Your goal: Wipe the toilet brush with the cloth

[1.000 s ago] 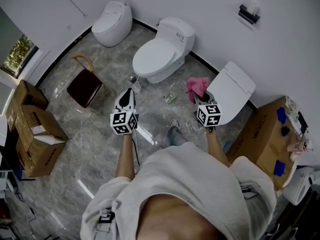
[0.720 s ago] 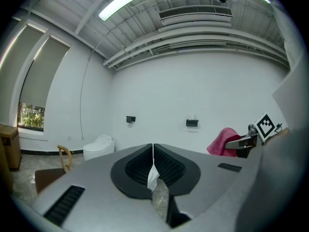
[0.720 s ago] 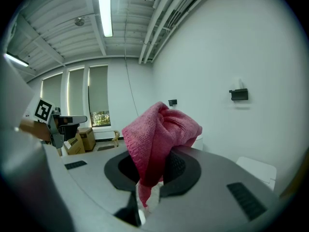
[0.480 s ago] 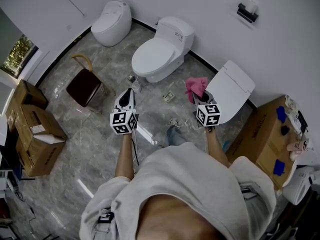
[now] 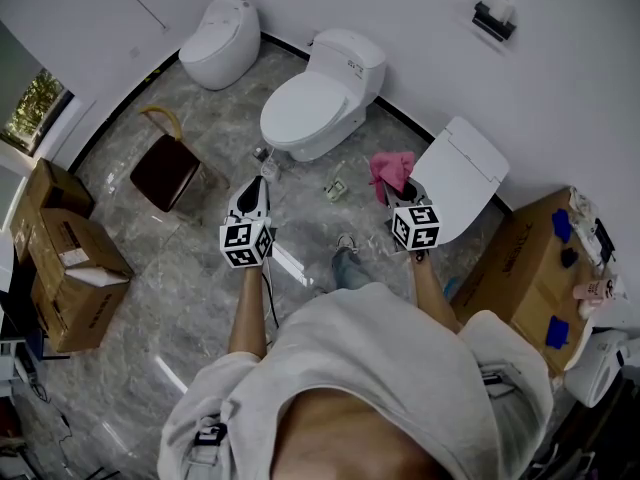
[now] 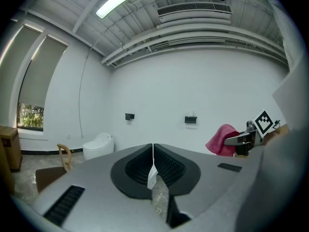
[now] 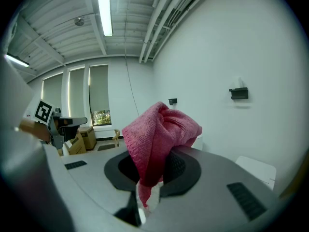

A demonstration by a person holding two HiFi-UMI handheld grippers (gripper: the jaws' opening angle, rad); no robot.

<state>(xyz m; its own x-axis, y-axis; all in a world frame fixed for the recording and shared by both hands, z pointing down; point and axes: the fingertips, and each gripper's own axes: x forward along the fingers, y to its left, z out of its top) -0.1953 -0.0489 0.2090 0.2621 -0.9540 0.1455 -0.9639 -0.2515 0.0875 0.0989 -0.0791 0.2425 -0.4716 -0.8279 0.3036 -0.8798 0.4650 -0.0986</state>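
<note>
- Pink cloth [image 7: 159, 129] pinched in right claw [image 5: 402, 198], right of middle toilet [image 5: 312, 108] bowl.
- Left claw [image 5: 256, 182] clamps thin white piece, probably toilet brush [image 6: 152, 177]; cloth lies to its right, well apart.

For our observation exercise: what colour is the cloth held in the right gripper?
The cloth is pinkish red; the right gripper view shows it best.

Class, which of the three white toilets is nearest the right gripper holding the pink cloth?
The rightmost white toilet, beyond the right gripper and its pink cloth; the middle toilet and left toilet stand farther off.
</note>
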